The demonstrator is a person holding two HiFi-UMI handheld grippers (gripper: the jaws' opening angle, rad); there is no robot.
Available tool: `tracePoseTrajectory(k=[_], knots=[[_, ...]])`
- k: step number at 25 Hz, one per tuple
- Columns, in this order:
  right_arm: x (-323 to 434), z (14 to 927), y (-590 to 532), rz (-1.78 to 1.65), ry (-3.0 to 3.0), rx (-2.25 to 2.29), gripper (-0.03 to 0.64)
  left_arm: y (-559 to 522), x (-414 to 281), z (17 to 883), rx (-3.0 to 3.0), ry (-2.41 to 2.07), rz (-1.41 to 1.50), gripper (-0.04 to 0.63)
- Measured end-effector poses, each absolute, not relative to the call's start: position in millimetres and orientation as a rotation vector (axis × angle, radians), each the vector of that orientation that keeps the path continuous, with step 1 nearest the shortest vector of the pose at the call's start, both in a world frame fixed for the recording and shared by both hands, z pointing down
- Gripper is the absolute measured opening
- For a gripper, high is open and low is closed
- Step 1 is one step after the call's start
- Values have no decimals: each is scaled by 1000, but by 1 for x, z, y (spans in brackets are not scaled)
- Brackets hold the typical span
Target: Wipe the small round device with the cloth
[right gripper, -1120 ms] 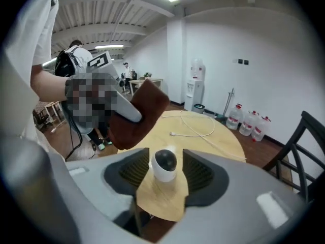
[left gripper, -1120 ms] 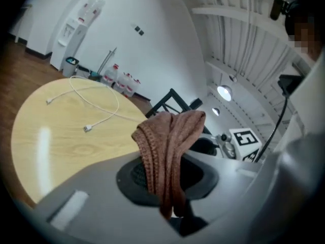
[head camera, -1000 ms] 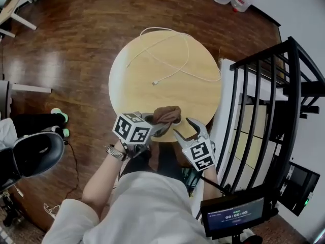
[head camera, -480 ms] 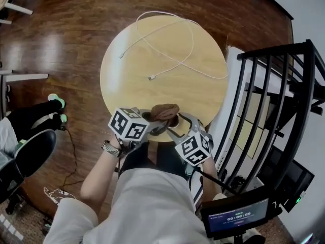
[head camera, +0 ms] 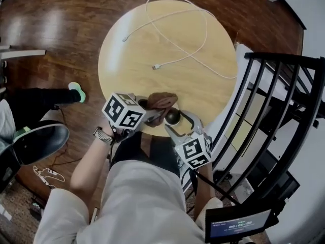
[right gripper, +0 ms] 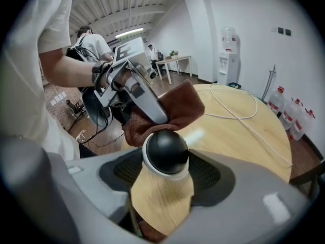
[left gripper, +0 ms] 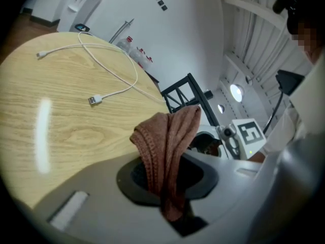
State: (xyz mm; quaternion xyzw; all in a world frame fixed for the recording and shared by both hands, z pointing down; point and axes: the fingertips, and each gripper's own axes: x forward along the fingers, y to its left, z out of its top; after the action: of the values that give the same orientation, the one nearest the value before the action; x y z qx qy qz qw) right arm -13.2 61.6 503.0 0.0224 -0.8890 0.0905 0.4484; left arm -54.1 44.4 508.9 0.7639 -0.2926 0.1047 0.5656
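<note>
Left gripper is clamped on the cloth at the counter's near edge. Right gripper has just been closing its jaws and pinches the small round device.

Dark glossy wood floor, round pale wooden table, black metal railing, white walls, water bottles

A white cable loops across the round wooden table; a black railing stands right of the table.
</note>
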Motion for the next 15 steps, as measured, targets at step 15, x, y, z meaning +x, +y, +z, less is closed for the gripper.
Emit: tracePoseTrajectory(k=[15], knots=[[-17, 501, 65, 256, -2227, 66, 287, 25, -59, 569, 1811, -711, 607, 72]])
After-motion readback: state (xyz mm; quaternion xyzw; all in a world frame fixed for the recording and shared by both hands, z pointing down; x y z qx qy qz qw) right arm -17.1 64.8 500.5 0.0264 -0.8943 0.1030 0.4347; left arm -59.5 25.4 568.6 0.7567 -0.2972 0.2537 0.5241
